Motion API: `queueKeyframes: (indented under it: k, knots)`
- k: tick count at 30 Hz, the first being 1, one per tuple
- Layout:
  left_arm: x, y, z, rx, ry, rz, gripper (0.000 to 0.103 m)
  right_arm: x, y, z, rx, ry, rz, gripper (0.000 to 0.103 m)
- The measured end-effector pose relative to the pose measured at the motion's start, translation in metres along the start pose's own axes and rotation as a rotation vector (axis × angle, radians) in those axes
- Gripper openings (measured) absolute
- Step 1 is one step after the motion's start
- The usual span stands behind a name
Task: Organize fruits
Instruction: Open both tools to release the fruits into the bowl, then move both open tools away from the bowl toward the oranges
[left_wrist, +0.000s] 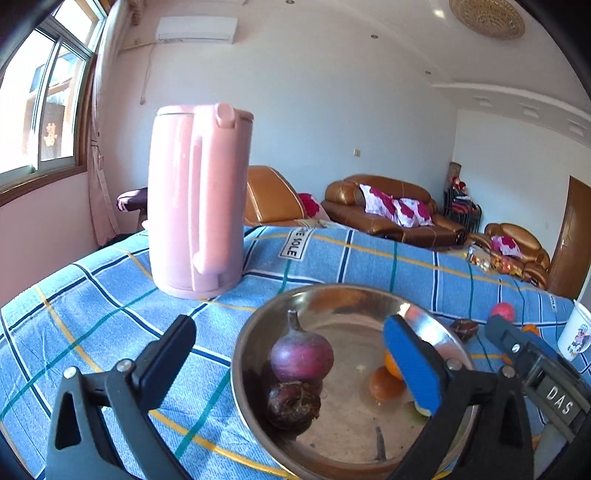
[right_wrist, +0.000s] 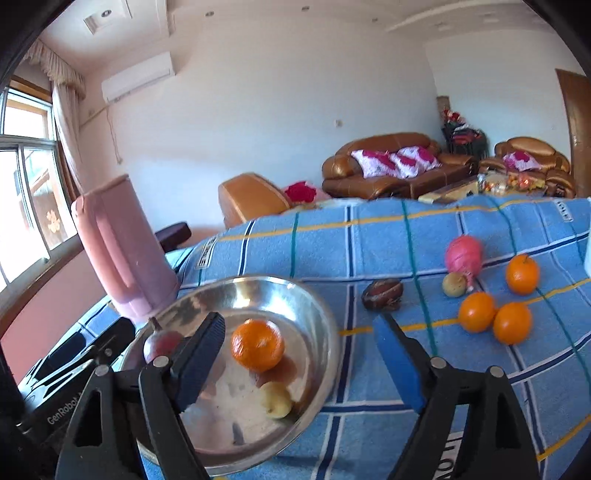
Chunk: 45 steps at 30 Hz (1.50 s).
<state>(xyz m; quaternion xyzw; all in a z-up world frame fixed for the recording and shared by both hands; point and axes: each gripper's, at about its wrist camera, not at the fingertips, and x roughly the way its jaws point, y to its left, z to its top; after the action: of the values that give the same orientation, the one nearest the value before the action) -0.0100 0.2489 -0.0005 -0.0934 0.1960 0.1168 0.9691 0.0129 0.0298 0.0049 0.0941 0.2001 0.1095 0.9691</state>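
1. Steel bowl (right_wrist: 317, 306) sits on the blue checked cloth (right_wrist: 388, 236), at about 7 o'clock in the right wrist view and 5 o'clock in the left.
2. Inside it lie an orange (right_wrist: 258, 344), a small yellow fruit (right_wrist: 276, 398), a purple onion (left_wrist: 301, 356) and a dark brown bulb (left_wrist: 293, 404) touching the onion's near side.
3. Left gripper (left_wrist: 295, 363) hangs over the bowl with its jaws spread wide, one on each side of the onion and clear of it; nothing is pinched.
4. Right gripper (right_wrist: 303, 358) is also spread and empty, its left finger over the bowl, its right finger over bare cloth.
5. Outside the bowl, at 3 o'clock in the right view, three oranges (right_wrist: 476, 312) lie on the cloth, two of them touching, near a tan fruit (right_wrist: 453, 285), a pink netted fruit (right_wrist: 463, 256) and a second dark bulb (right_wrist: 382, 294).
6. Pink kettle (left_wrist: 199, 199) stands just behind the bowl at 10 o'clock.
7. Paper cup (left_wrist: 576, 332) stands at the left view's right edge.
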Motion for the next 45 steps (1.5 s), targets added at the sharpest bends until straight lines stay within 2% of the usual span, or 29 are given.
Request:
queueKeyframes:
  k: [5,7,10,14,20,25,34,39,42,45]
  knots:
    - [-0.004,-0.001,0.001,0.004,-0.034,-0.002,0.103,-0.032,-0.001,0.006,-0.076,-0.28,-0.147,0.087]
    - [-0.008,-0.005,0.0,0.026,-0.07,0.016,0.103,-0.041,0.002,0.005,-0.109,-0.363,-0.181,0.091]
    - [-0.016,-0.015,-0.004,0.078,-0.112,0.036,0.103,-0.046,0.008,0.004,-0.144,-0.413,-0.212,0.093]
    - [-0.018,-0.028,-0.006,0.152,-0.12,0.046,0.103,-0.051,0.015,0.002,-0.183,-0.44,-0.22,0.102]
    - [-0.026,-0.032,-0.007,0.175,-0.15,0.054,0.103,-0.059,0.023,-0.005,-0.233,-0.447,-0.23,0.102]
    - [-0.026,-0.029,-0.008,0.158,-0.139,0.068,0.103,-0.072,0.019,-0.007,-0.206,-0.493,-0.209,0.102]
    - [-0.029,-0.032,-0.011,0.172,-0.13,0.032,0.103,-0.071,0.02,-0.009,-0.218,-0.487,-0.16,0.102]
    - [-0.031,-0.034,-0.013,0.187,-0.118,-0.013,0.103,-0.071,0.008,-0.006,-0.154,-0.481,-0.205,0.102]
    - [-0.029,-0.041,-0.013,0.223,-0.092,-0.043,0.103,-0.061,-0.003,-0.002,-0.096,-0.407,-0.185,0.102]
    - [-0.029,-0.046,-0.015,0.247,-0.085,-0.037,0.103,-0.041,-0.009,0.0,-0.047,-0.269,-0.214,0.102]
